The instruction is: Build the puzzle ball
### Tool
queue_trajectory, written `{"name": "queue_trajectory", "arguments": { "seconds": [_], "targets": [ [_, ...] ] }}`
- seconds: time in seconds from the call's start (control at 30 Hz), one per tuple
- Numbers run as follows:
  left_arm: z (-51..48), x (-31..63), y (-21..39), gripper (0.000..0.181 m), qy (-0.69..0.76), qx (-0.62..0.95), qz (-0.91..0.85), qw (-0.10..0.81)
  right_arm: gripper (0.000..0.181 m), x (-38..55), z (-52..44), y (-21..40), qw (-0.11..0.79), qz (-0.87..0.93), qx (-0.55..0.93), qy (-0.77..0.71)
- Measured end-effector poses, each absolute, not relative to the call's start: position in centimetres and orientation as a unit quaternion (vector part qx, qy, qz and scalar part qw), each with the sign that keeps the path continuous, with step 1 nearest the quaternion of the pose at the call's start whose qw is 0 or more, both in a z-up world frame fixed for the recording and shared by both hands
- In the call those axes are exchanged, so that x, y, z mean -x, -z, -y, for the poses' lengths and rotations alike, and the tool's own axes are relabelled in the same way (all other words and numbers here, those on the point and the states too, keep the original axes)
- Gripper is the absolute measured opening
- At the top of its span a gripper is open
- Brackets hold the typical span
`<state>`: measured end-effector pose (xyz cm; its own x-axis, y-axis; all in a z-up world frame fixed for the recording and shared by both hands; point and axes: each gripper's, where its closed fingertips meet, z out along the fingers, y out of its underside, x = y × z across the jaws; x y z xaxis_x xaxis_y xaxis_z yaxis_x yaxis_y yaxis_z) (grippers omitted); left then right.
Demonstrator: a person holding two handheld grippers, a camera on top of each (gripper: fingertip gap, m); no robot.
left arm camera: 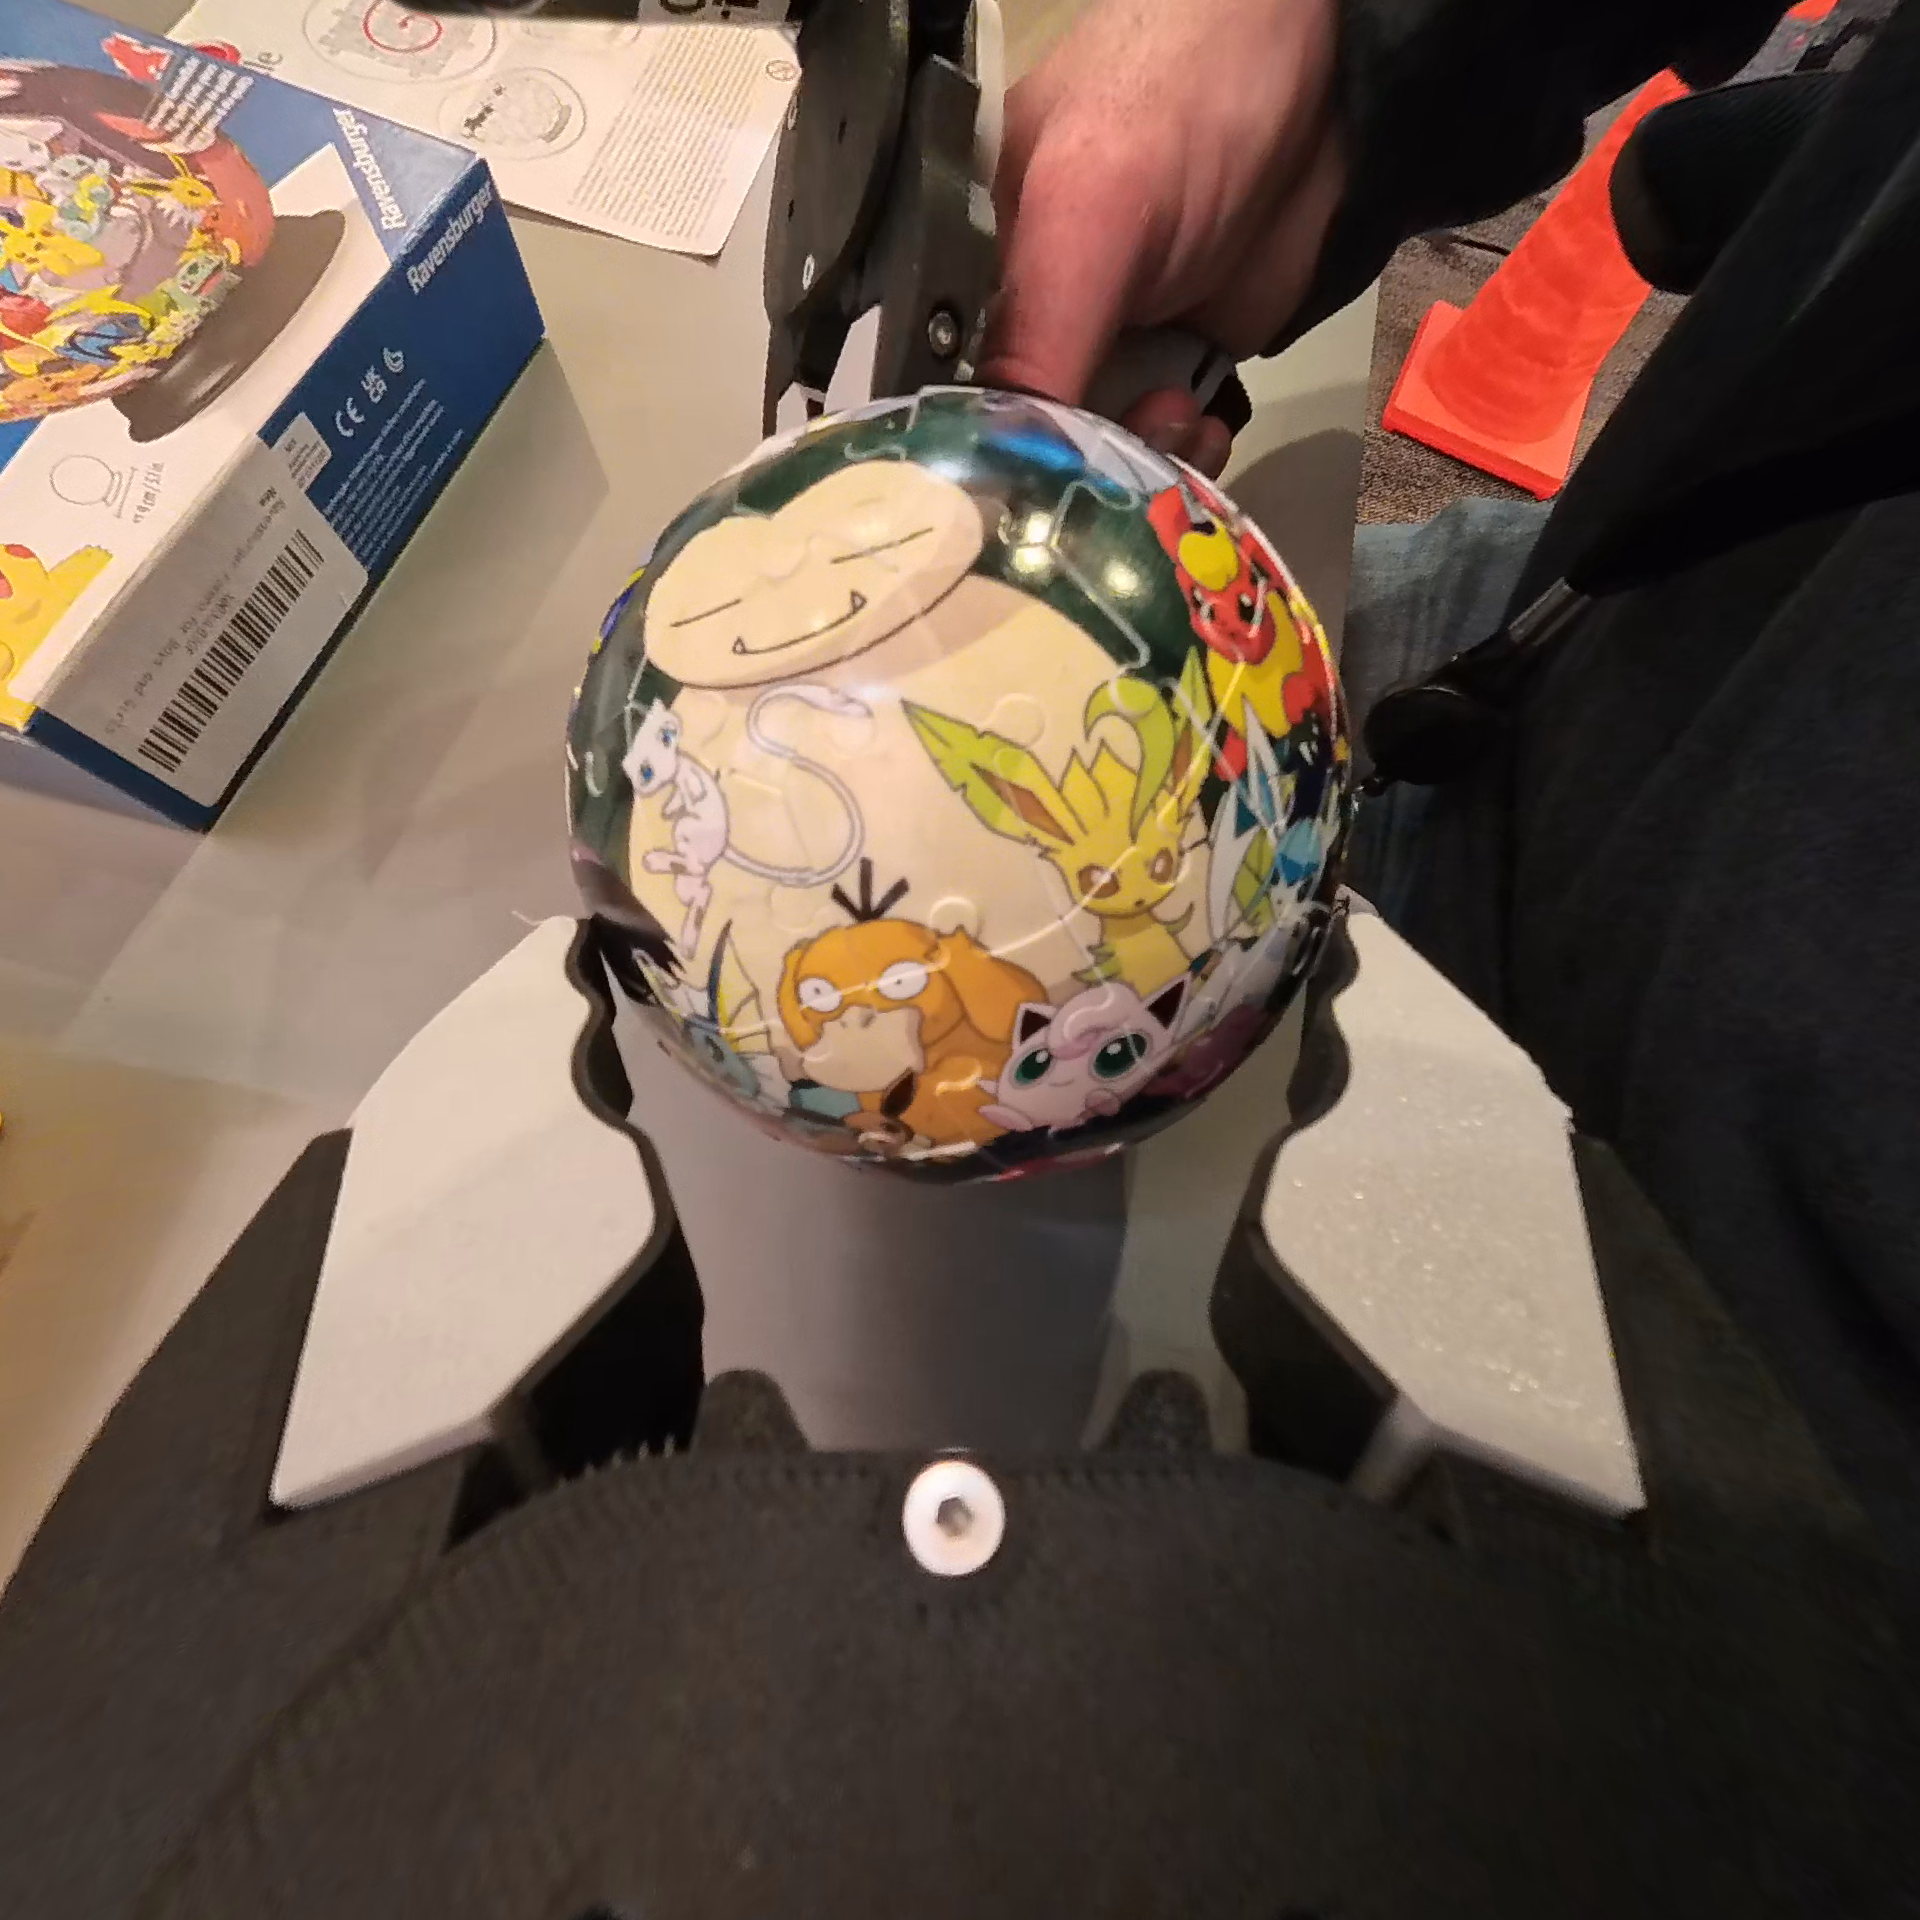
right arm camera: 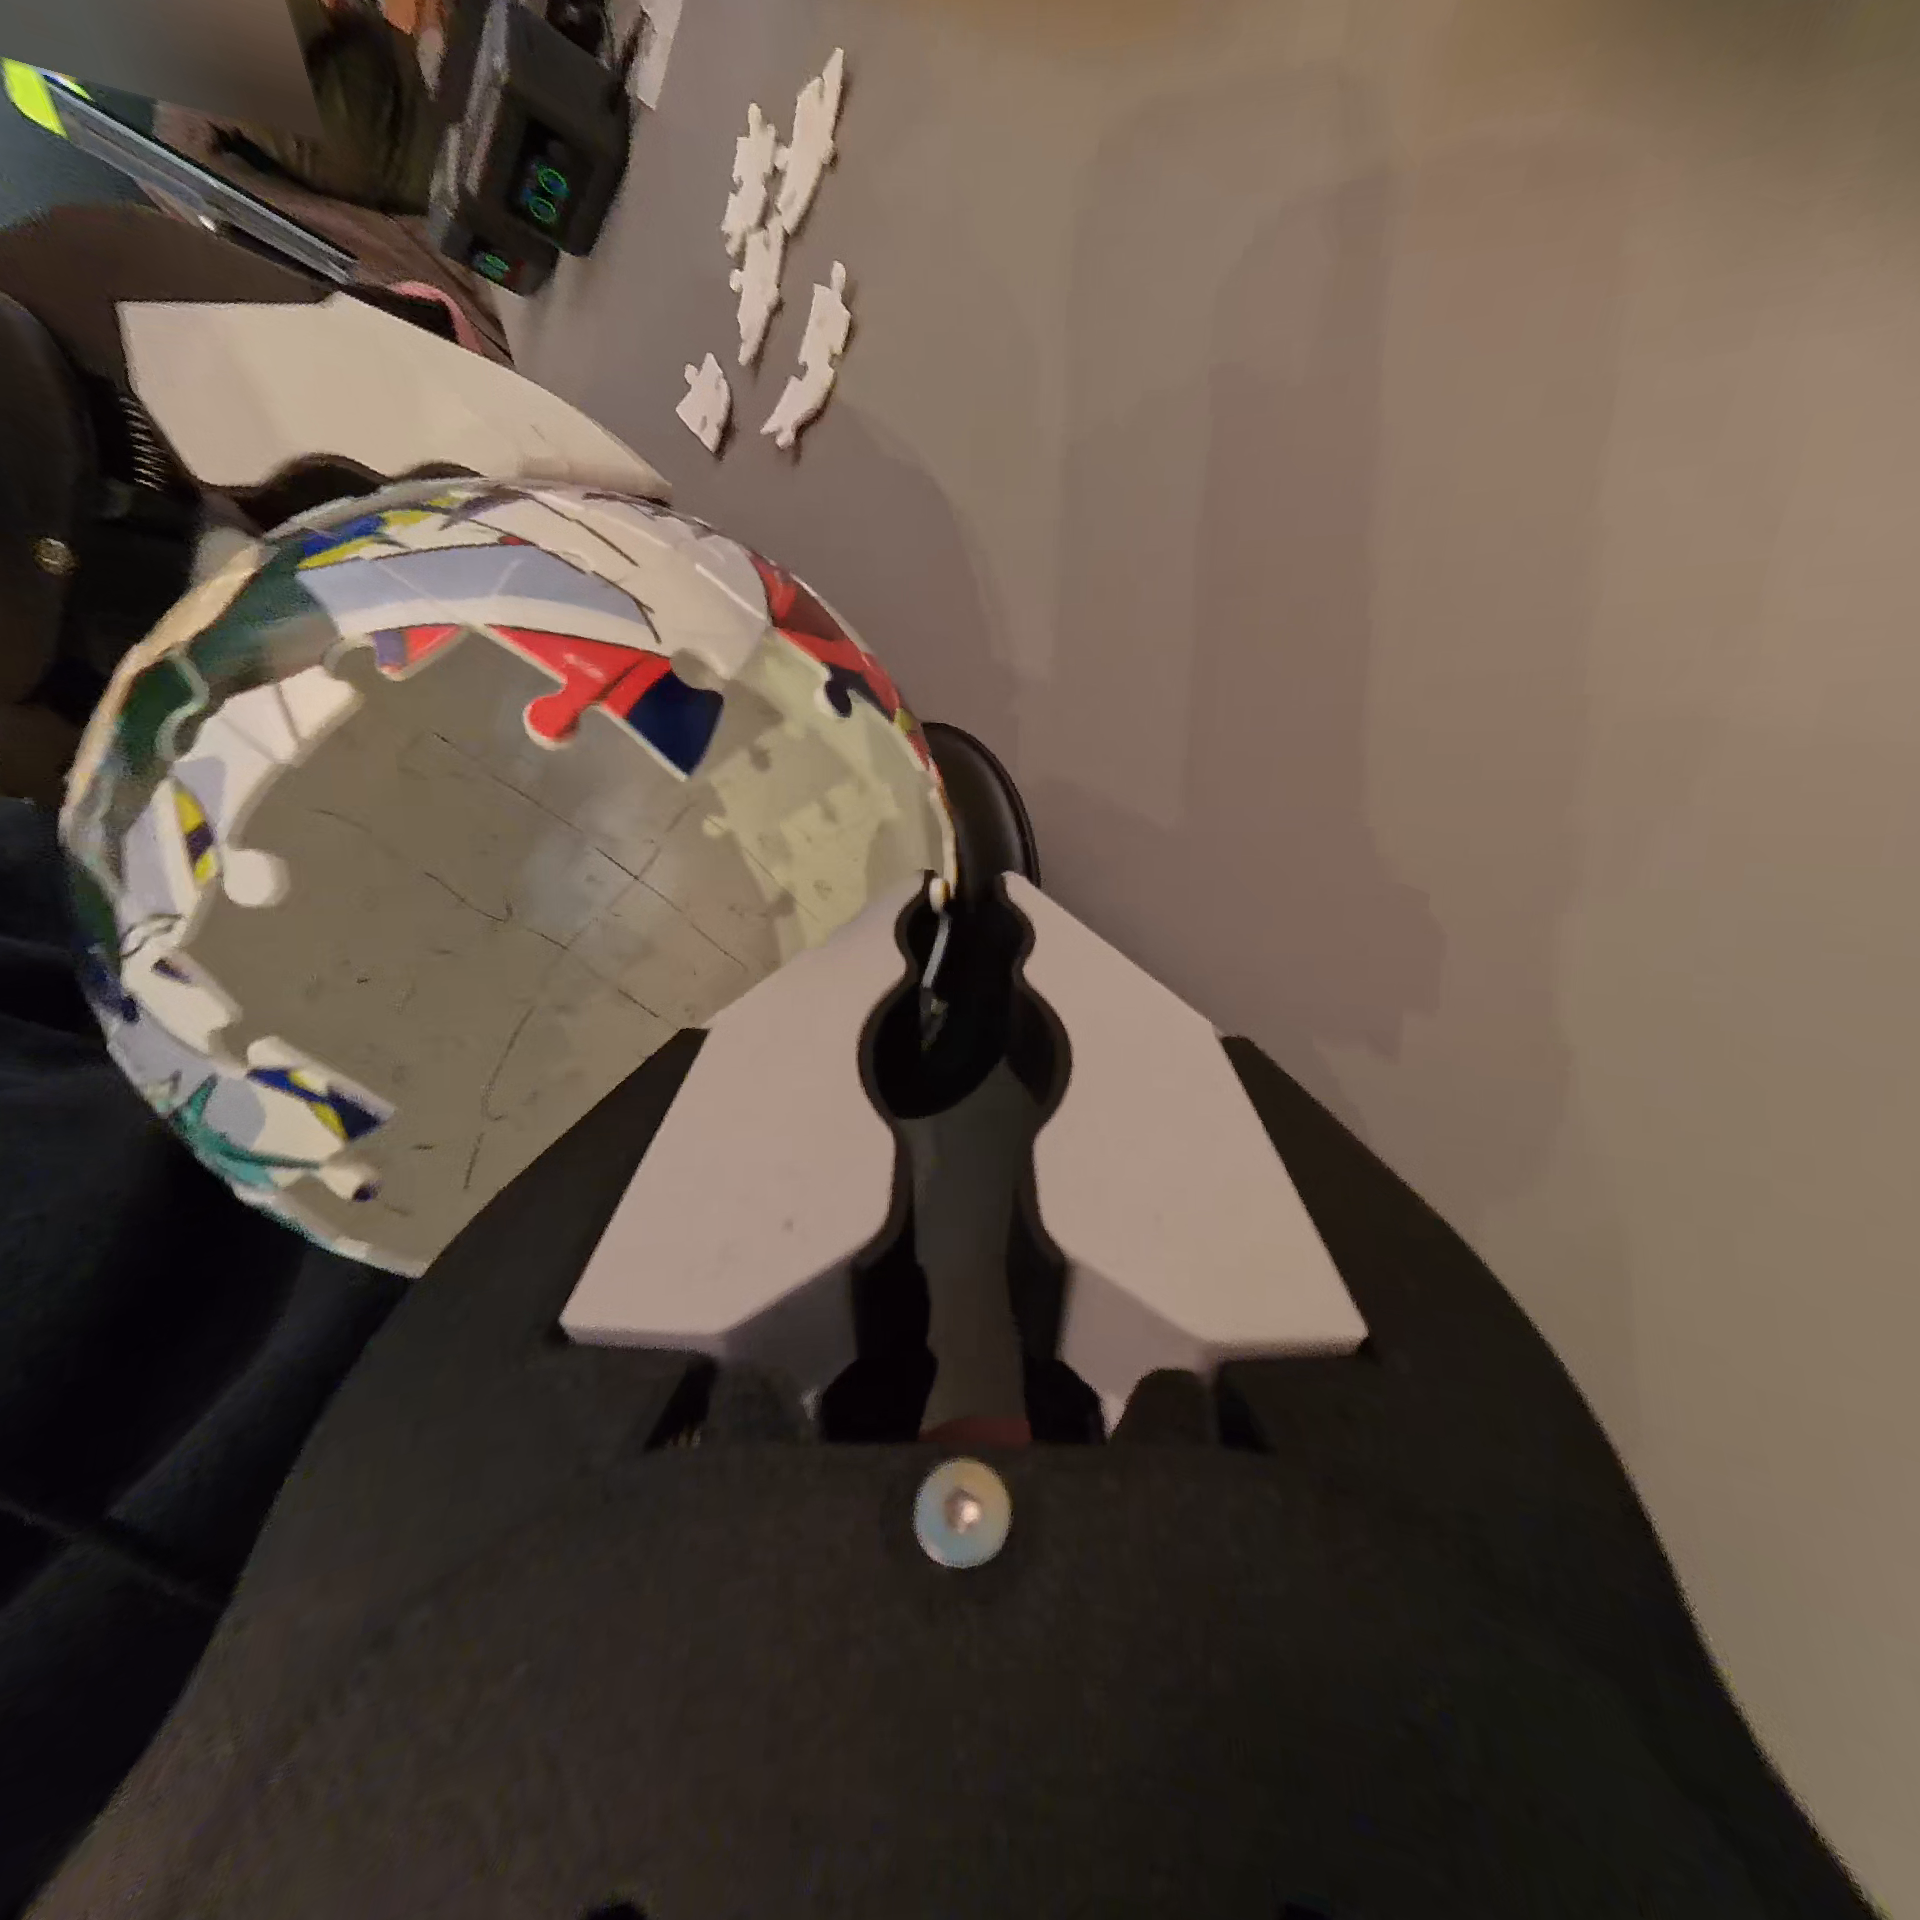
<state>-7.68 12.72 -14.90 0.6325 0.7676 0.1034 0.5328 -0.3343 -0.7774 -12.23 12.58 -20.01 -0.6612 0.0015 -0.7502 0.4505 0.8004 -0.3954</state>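
**Puzzle ball gripped on its sides, one piece pinched at its rim**

We see the pale table beneath everything, with a blue puzzle box lying at its far left and a printed instruction sheet beyond that. Off the table edge to the right stands an orange cone on the floor.

The puzzle ball is held up above the table, its finished side a glossy crowd of cartoon creatures. Our left gripper is clamped on it, one fingertip pressing each flank of the sphere. From the right wrist view the ball shows a large jagged opening, the grey inside of the shell bare where pieces are missing.

A person's hand holds the handle of the other tool behind the ball. Our right gripper is squeezed nearly closed on a thin puzzle piece, seen edge-on, right at the rim of the ball.

Several loose white-backed pieces lie face down on the table, well apart from the ball.
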Motion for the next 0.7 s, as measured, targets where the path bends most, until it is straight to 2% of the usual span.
{"name": "queue_trajectory", "arguments": {
  "seconds": [0.7],
  "targets": [
    [-10.4, 6.6, 14.0, 0.126, -0.150, 0.790, 0.433, 0.408, 0.012, 14.3, -13.0, 17.6, 0.397, -0.837, -0.144, 0.347]
  ]
}}
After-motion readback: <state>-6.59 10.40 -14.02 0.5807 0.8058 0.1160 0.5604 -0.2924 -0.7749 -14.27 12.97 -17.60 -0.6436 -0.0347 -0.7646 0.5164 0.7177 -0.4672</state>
